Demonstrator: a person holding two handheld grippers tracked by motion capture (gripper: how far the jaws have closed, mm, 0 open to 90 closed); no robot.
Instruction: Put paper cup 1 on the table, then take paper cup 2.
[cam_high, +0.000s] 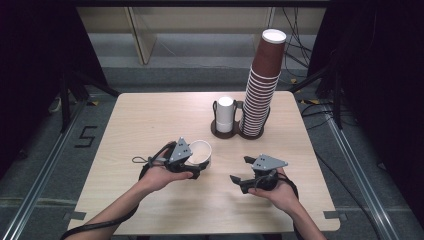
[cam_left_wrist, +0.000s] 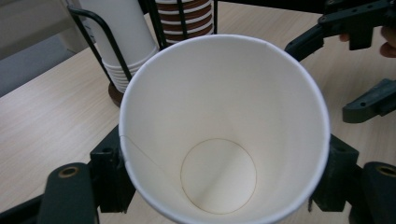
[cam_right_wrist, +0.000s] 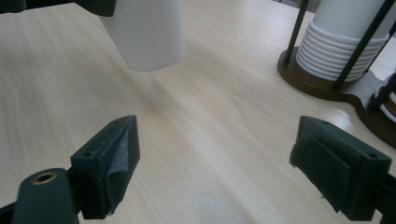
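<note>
Behind held cup (cam_high: 201, 151), cup rack (cam_high: 239, 131), brown stack (cam_high: 261, 85)

Light wooden table (cam_high: 150, 120) on grey floor (cam_high: 40, 150), dark curtains (cam_high: 30, 60) either side, cables (cam_high: 300, 45) behind.

Cup (cam_left_wrist: 219, 140): matt white paper, smooth inside. Table (cam_high: 150, 125): pale wood grain, satin. Rack (cam_right_wrist: 327, 88): dark glossy wooden base, black metal wire. Pads (cam_right_wrist: 116, 163): matt black plastic.
</note>
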